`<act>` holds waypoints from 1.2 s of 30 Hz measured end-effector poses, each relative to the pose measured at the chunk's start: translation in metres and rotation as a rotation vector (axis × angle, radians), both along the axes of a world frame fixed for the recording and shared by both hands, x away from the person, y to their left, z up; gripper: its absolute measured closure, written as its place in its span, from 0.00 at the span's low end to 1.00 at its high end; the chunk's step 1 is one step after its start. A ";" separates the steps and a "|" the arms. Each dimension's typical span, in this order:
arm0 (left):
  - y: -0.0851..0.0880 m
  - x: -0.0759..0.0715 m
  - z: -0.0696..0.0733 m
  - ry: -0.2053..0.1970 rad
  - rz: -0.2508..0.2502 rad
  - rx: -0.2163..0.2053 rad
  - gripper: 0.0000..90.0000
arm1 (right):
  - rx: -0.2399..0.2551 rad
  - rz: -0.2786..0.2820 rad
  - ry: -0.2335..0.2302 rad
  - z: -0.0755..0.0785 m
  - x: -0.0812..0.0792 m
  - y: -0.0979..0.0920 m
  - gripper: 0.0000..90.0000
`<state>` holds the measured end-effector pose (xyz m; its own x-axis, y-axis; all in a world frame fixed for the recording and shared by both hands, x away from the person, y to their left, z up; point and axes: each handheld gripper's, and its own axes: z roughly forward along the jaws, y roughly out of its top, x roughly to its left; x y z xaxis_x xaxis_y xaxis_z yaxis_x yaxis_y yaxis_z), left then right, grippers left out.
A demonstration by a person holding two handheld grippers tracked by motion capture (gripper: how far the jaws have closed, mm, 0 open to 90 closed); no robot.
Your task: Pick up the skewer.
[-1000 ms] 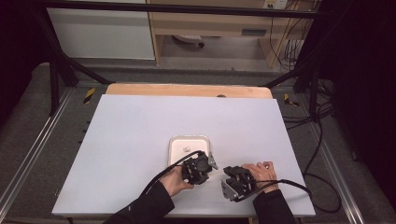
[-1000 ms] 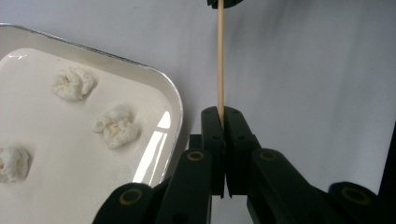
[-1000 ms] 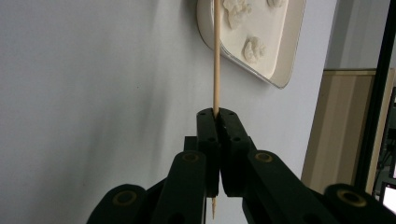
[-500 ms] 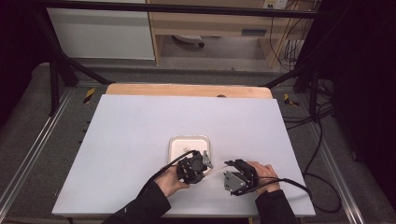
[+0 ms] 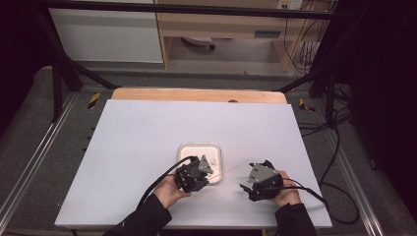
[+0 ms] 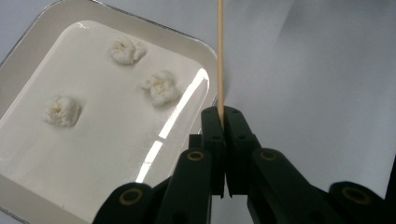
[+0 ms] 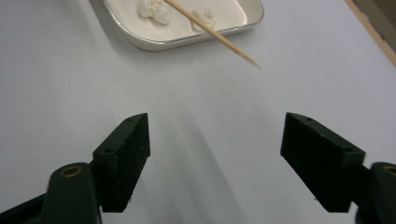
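Note:
A thin wooden skewer (image 6: 220, 51) is clamped between the jaws of my left gripper (image 6: 223, 122), which is shut on it; the stick points away over the table beside a white tray (image 6: 28, 42). The tray holds three white fluffy lumps (image 6: 161, 87). From above, the left gripper (image 5: 202, 169) sits at the tray's (image 5: 186, 149) near edge, and the skewer (image 5: 227, 170) reaches right toward my right gripper (image 5: 244, 183). The right gripper (image 7: 215, 140) is open, nothing between its jaws, with the skewer's tip (image 7: 247, 59) and the tray (image 7: 154, 43) ahead of it.
The pale table (image 5: 147, 132) has a wooden strip (image 5: 196, 95) along its far edge. Metal frame rails (image 5: 29, 162) run beside it, and cables (image 5: 339, 147) lie on the floor at the right. A white cabinet (image 5: 105, 34) stands beyond the table.
The right gripper has drawn away to the right and now stands open, apart from the skewer. The left gripper keeps its hold by the tray.

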<state>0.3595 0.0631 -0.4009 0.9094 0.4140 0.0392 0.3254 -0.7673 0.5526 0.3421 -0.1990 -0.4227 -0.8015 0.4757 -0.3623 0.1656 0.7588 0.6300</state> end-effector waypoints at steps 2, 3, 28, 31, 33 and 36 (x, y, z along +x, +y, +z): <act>0.006 0.000 0.000 -0.002 0.010 -0.020 0.98 | 0.029 -0.034 0.019 -0.001 0.001 -0.004 0.21; 0.009 -0.001 -0.001 -0.002 0.017 -0.034 0.98 | 0.039 -0.045 0.029 -0.002 0.001 -0.005 0.20; 0.094 -0.021 -0.014 -0.096 0.228 -0.236 0.98 | 0.292 -0.202 0.247 -0.005 0.006 -0.012 0.08; 0.102 -0.023 -0.016 -0.094 0.245 -0.252 0.98 | 0.325 -0.207 0.275 -0.004 0.008 -0.011 0.07; 0.106 -0.025 -0.018 -0.096 0.256 -0.263 0.98 | 0.357 -0.206 0.293 -0.003 0.011 -0.011 0.07; 0.113 -0.027 -0.020 -0.092 0.276 -0.281 0.98 | 0.374 -0.208 0.278 0.000 0.013 -0.008 0.07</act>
<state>0.3330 0.1760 -0.4210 0.7606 0.6483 -0.0336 0.4372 -0.4733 0.7648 0.3547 -0.2071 -0.4223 -0.7182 0.6916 0.0763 0.4886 0.4233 0.7629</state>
